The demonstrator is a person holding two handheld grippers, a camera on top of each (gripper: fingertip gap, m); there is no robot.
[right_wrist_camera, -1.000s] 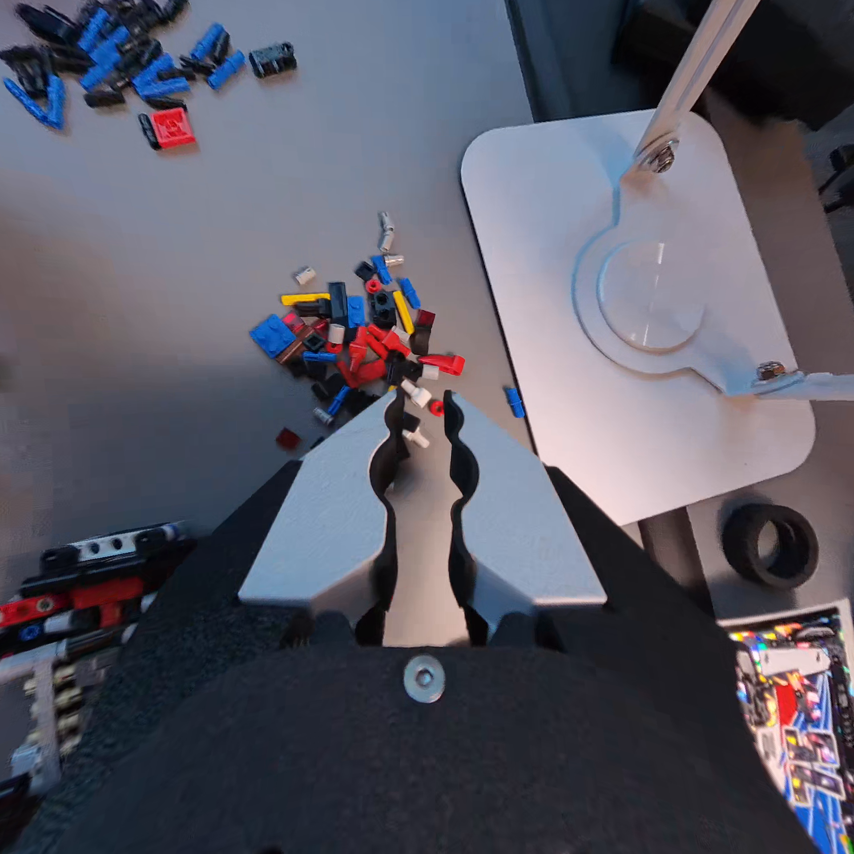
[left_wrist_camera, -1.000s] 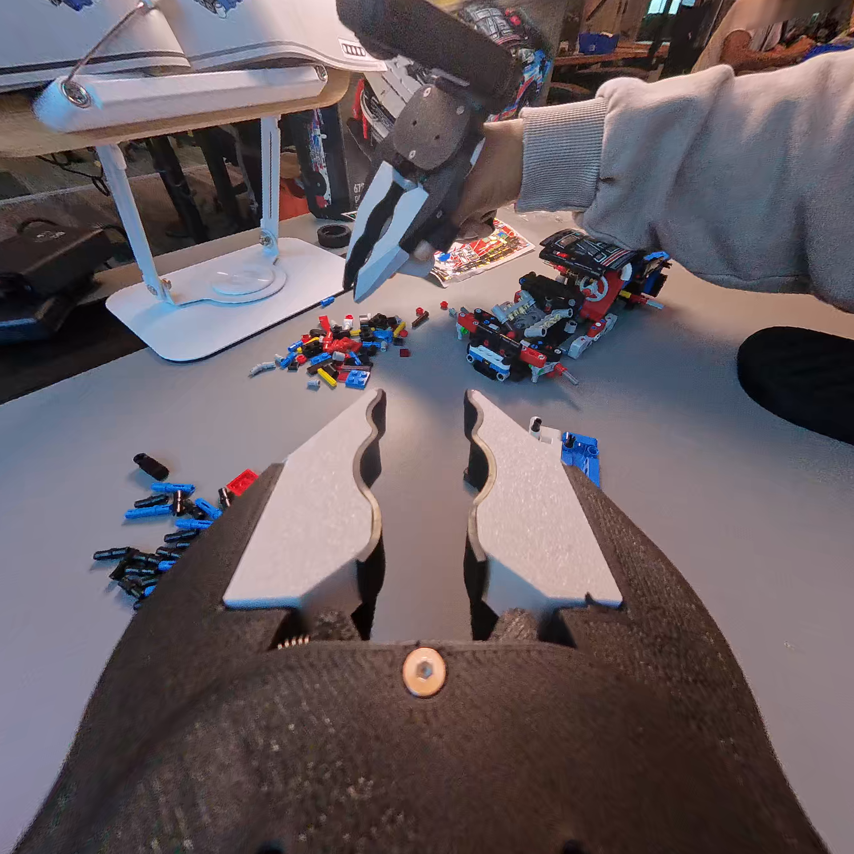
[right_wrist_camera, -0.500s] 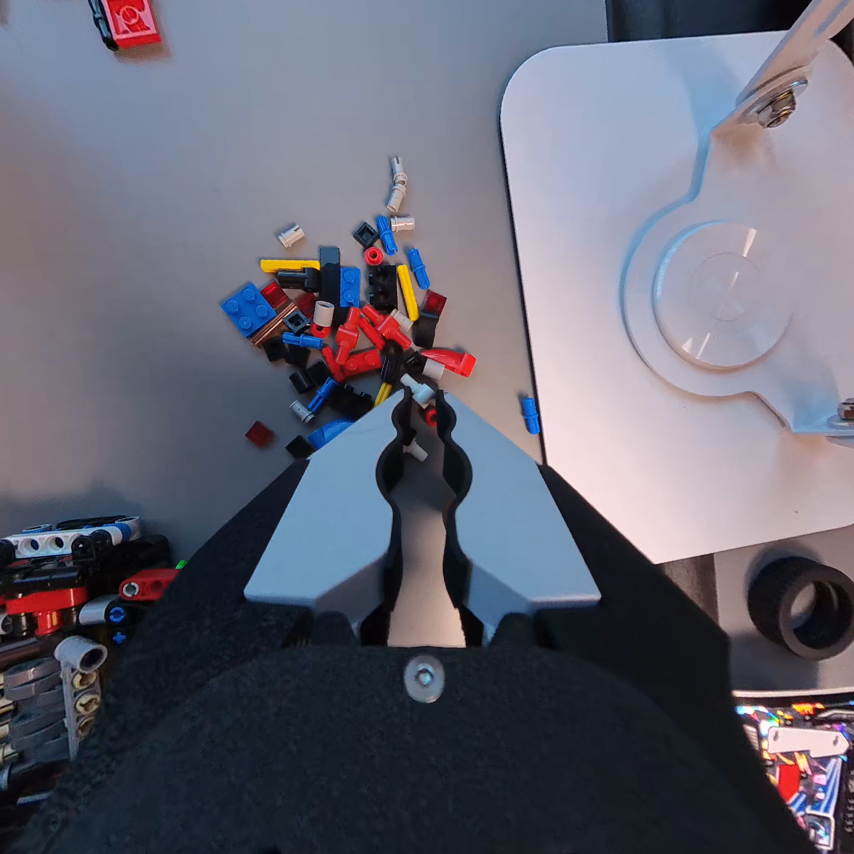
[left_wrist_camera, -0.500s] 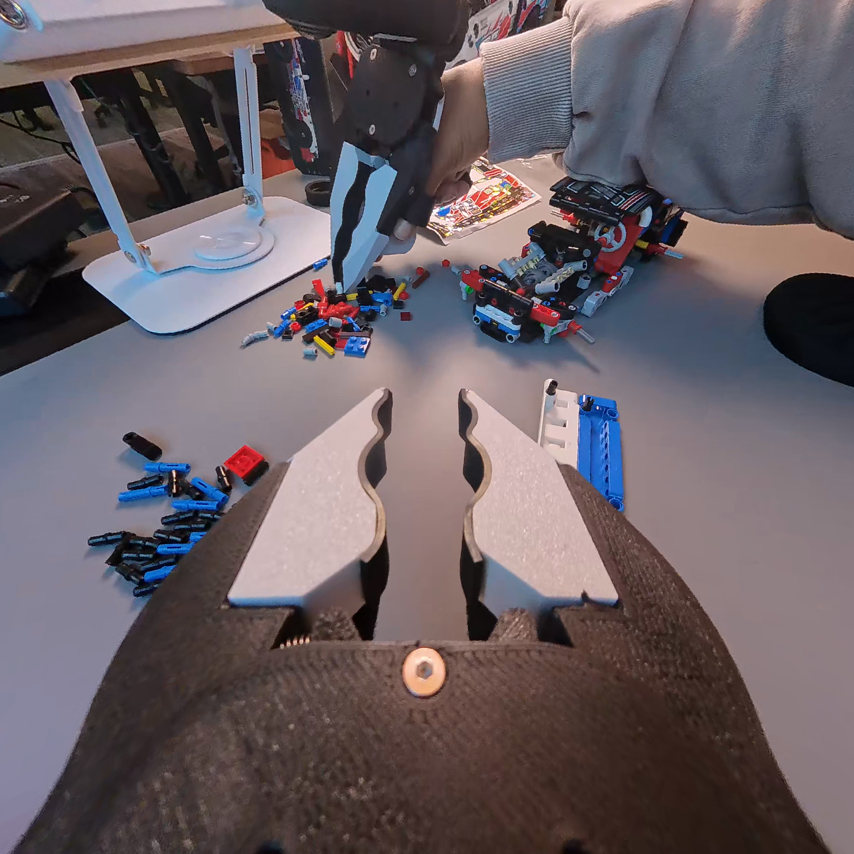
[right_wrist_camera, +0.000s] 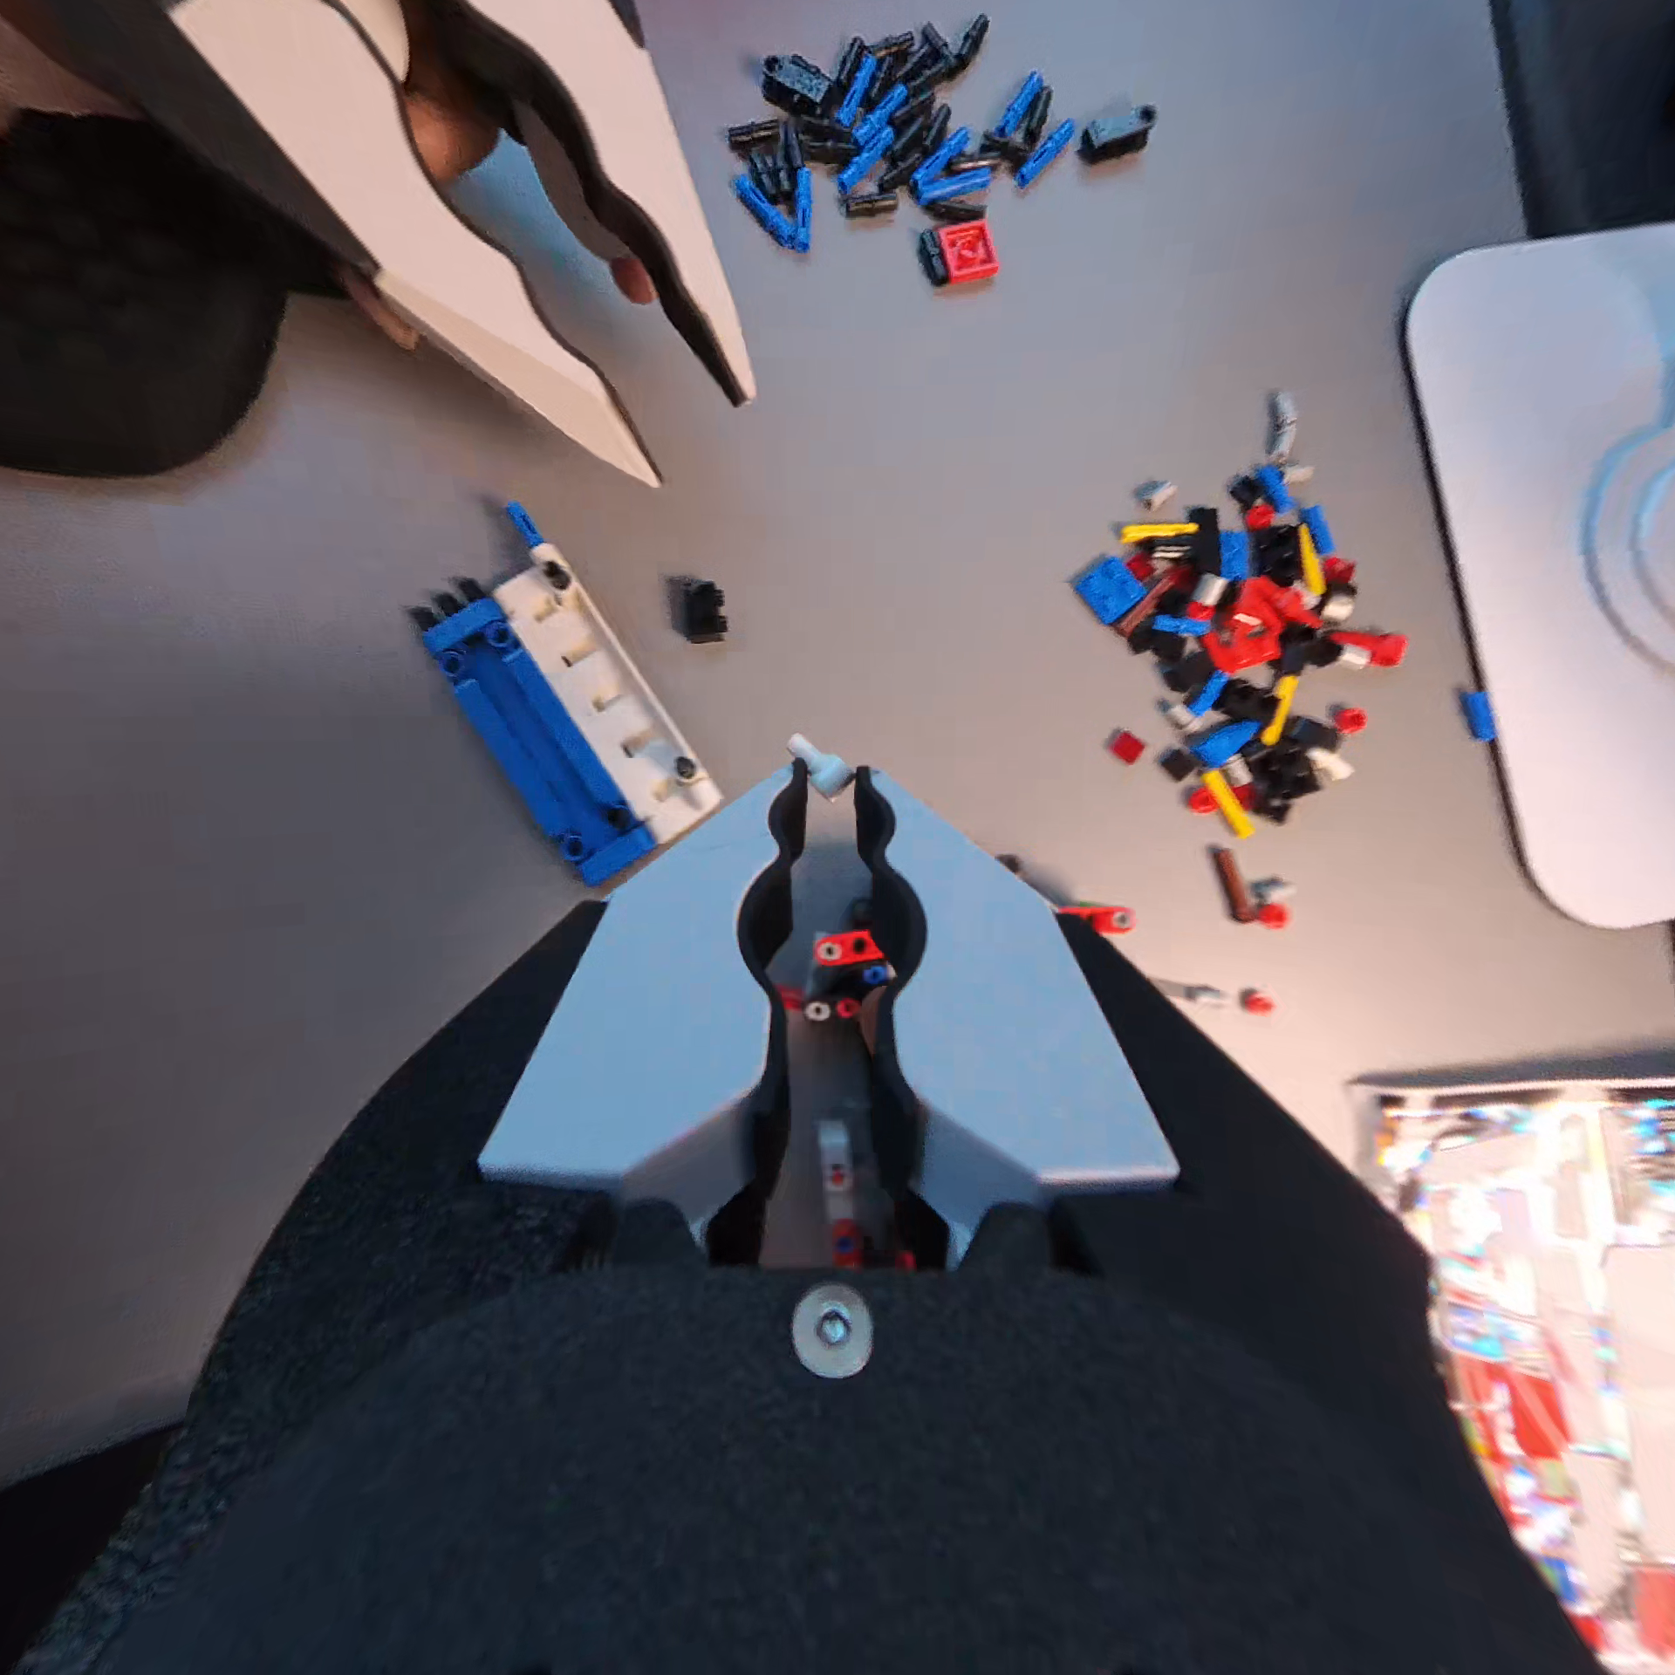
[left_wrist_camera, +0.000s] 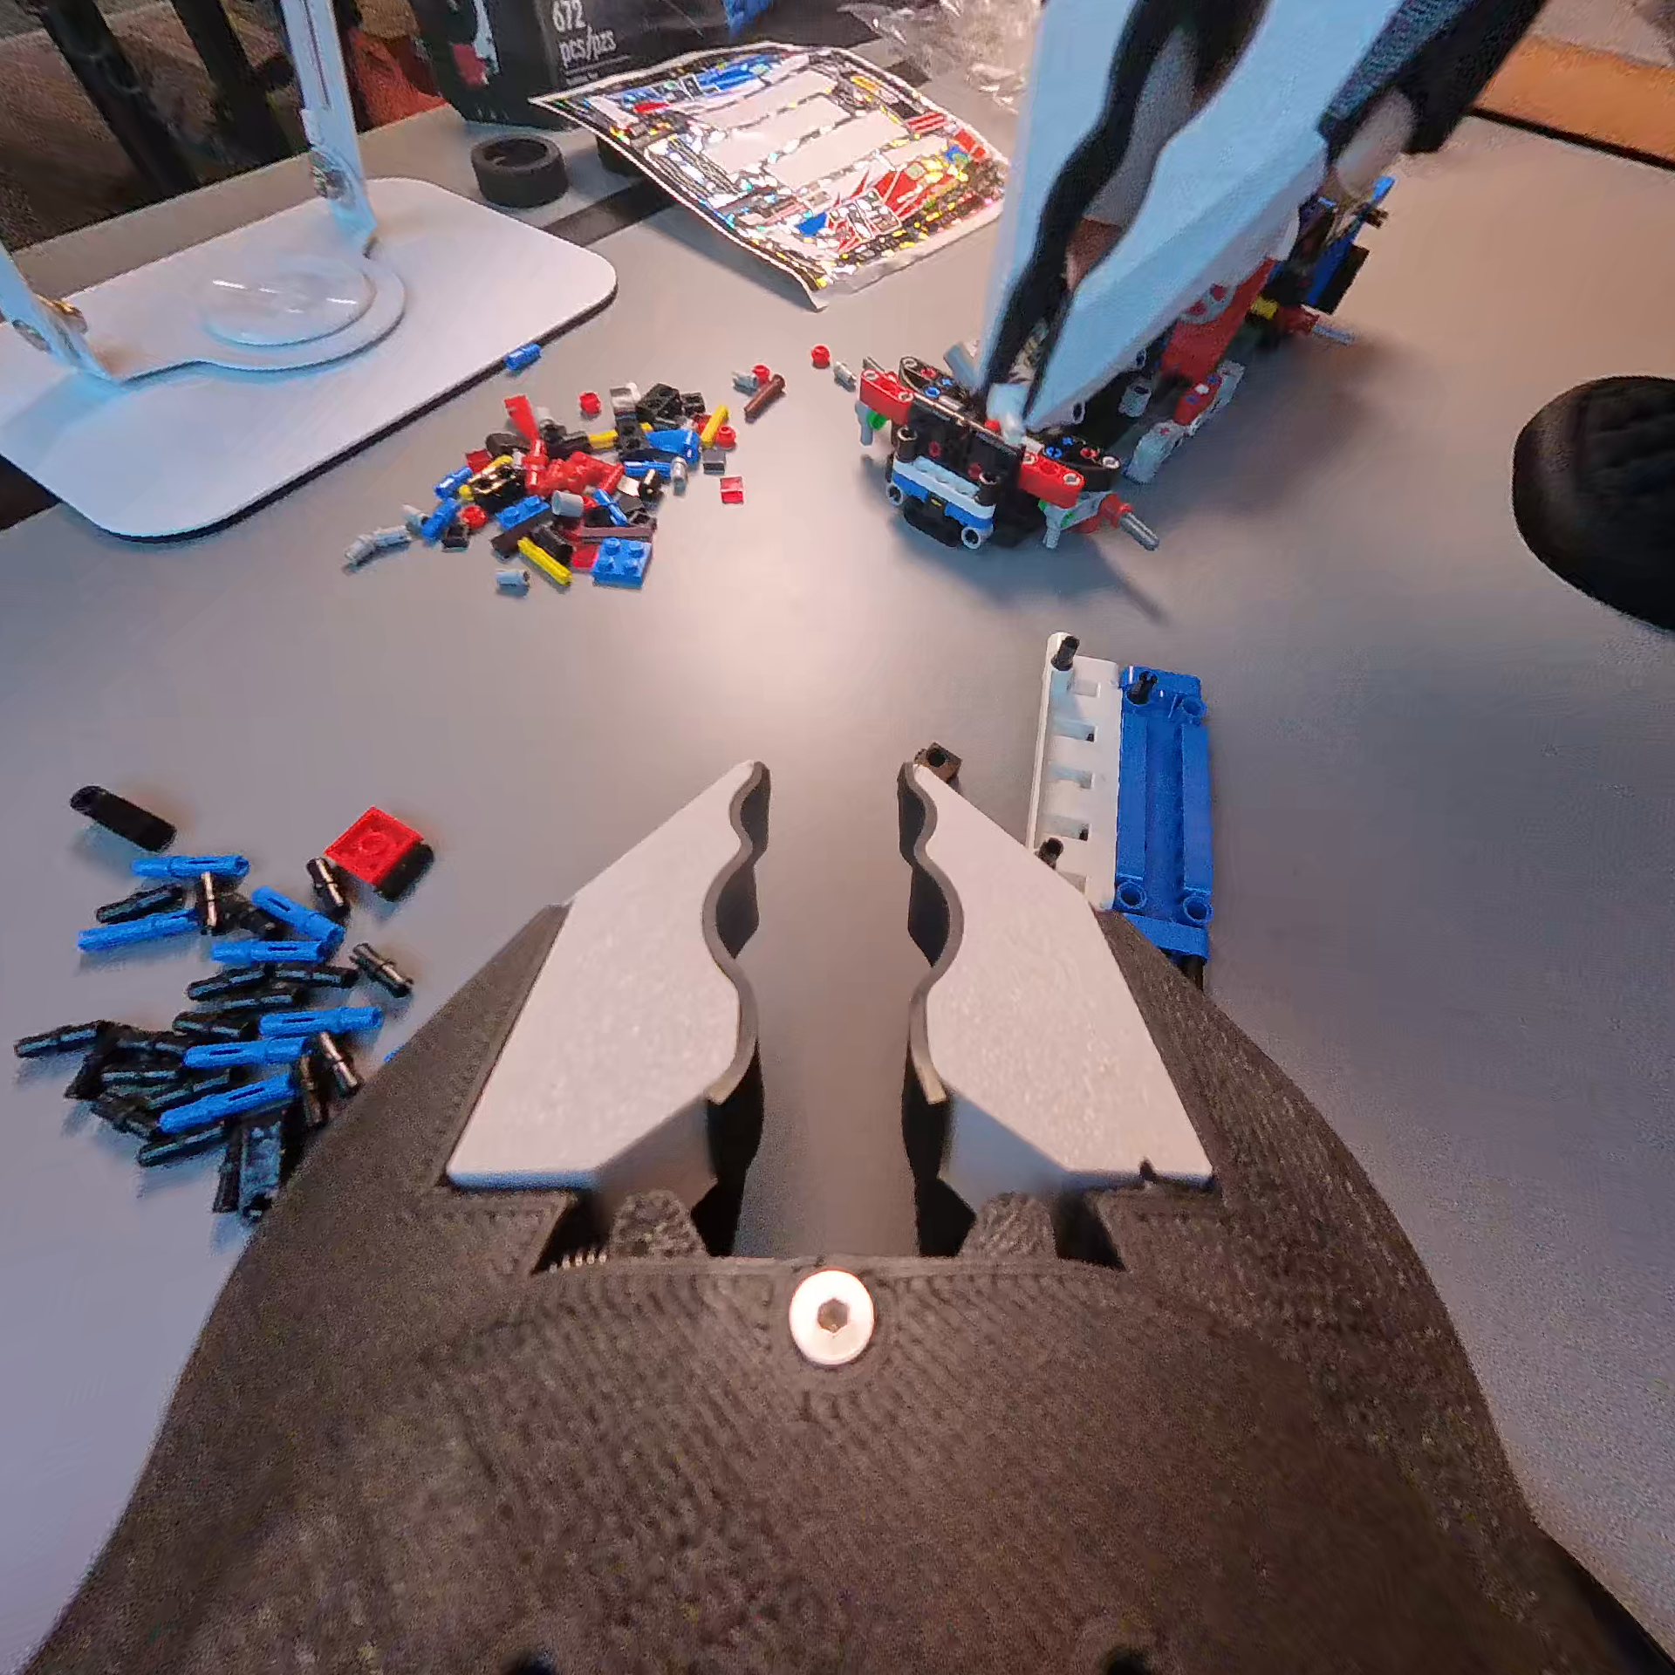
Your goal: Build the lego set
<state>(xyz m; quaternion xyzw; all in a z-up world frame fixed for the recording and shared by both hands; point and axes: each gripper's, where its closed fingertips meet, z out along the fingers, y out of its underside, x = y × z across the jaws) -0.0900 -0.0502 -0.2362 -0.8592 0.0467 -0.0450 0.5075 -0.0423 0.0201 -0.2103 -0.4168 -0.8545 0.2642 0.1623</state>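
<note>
My right gripper (right_wrist_camera: 827, 778) is shut on a small light-grey pin (right_wrist_camera: 820, 770) held at its fingertips. It hovers just over the front of the partly built red, black and blue car (left_wrist_camera: 988, 471), which also shows between its fingers in the right wrist view (right_wrist_camera: 847, 961). In the left wrist view the right gripper (left_wrist_camera: 1006, 408) points down onto the car. My left gripper (left_wrist_camera: 834, 789) is open and empty, low over the grey table. A blue and white panel (left_wrist_camera: 1124, 798) lies just right of it, and a small black piece (left_wrist_camera: 938, 757) sits at its right fingertip.
A pile of mixed small pieces (left_wrist_camera: 580, 480) lies left of the car. Blue and black pins (left_wrist_camera: 208, 1015) and a red plate (left_wrist_camera: 376, 843) lie at the left. A white lamp base (left_wrist_camera: 272, 335), a black tyre (left_wrist_camera: 517, 168) and a sticker sheet (left_wrist_camera: 789, 154) stand behind. A black pad (left_wrist_camera: 1604, 489) is at the right. From my left tips it is roughly 10 cm to the red plate (left_wrist_camera: 376, 843); from my right, 20 cm. It is also in sight in the right wrist view (right_wrist_camera: 970, 249).
My right gripper closed on a small grey pin in the mixed pile and carried it right, over the car. My left gripper stayed open and moved a little closer to the table.
</note>
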